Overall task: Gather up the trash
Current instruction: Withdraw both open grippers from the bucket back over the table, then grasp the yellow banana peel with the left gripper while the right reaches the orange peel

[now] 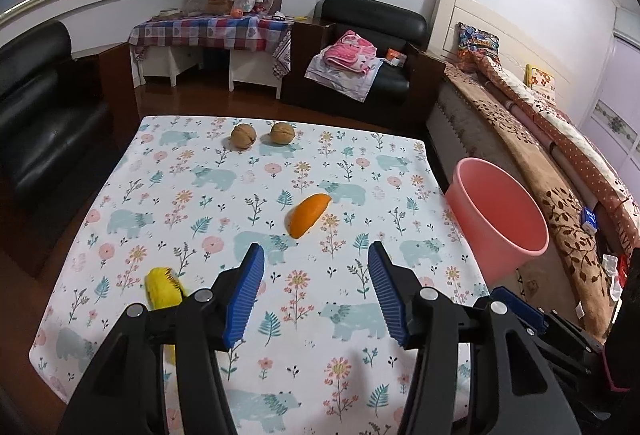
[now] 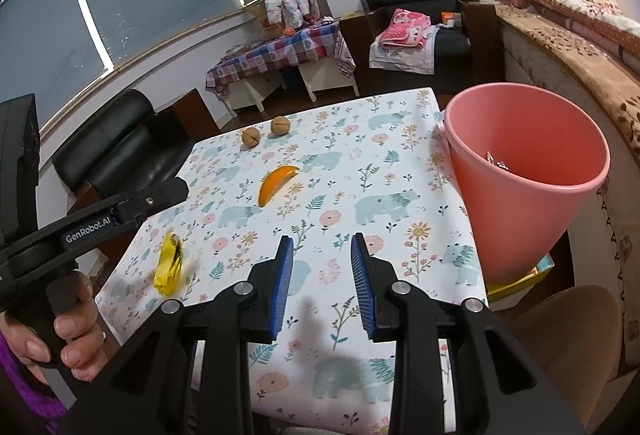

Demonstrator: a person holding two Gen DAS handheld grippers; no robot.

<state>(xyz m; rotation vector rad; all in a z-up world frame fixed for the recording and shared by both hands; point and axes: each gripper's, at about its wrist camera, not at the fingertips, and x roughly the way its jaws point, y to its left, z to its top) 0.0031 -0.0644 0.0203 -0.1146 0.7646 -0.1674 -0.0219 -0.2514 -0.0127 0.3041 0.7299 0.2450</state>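
An orange peel [image 1: 308,215] lies near the middle of the floral-cloth table [image 1: 360,155]; it also shows in the right wrist view [image 2: 276,183]. A crumpled yellow wrapper [image 1: 162,289] lies at the front left, also seen in the right wrist view [image 2: 170,267]. Two walnuts [image 1: 244,135] [image 1: 282,133] sit at the far edge. A pink bin [image 2: 524,175] stands at the table's right side, with a scrap inside. My left gripper [image 1: 316,267] is open and empty above the cloth, the wrapper beside its left finger. My right gripper [image 2: 322,255] is open and empty.
A bed [image 1: 540,139] runs along the right behind the bin [image 1: 500,219]. Black armchairs [image 1: 40,123] [image 1: 372,43] stand left and beyond the table. A checked-cloth side table [image 1: 208,35] is at the back. The left gripper's body [image 2: 100,219] and hand show at the left.
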